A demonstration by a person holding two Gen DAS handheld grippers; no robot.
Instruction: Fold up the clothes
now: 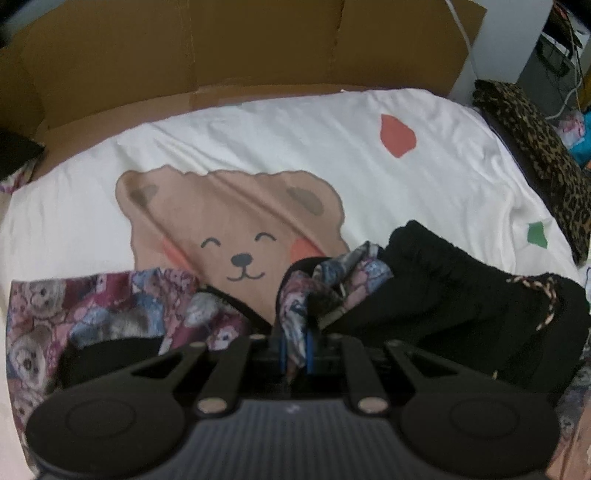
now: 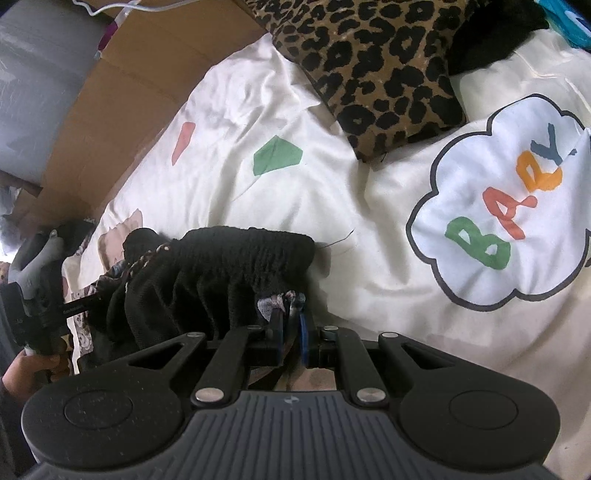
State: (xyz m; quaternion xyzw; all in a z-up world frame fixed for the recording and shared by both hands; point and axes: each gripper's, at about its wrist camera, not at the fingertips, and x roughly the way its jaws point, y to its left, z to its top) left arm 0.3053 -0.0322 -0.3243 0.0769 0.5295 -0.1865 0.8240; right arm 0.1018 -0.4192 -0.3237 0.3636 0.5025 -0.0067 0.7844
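A garment with a teddy-bear print [image 1: 92,314] and a black elastic waistband [image 1: 461,288] with a braided drawstring [image 1: 546,299] lies on the white bedspread [image 1: 258,140]. My left gripper [image 1: 295,347] is shut on a bunched fold of the printed fabric. In the right wrist view the black ruched waistband [image 2: 229,273] is bunched up, and my right gripper [image 2: 291,332] is shut on its printed edge [image 2: 277,302]. The left gripper's handle [image 2: 40,295] and a hand [image 2: 26,369] show at the far left of that view.
The bedspread carries a bear face [image 1: 236,236] and a "BABY" cloud [image 2: 506,206]. A leopard-print pillow [image 2: 384,62] lies on the bed's right side. Flat cardboard [image 1: 184,48] stands behind the bed. A black cloth [image 2: 491,33] sits past the pillow.
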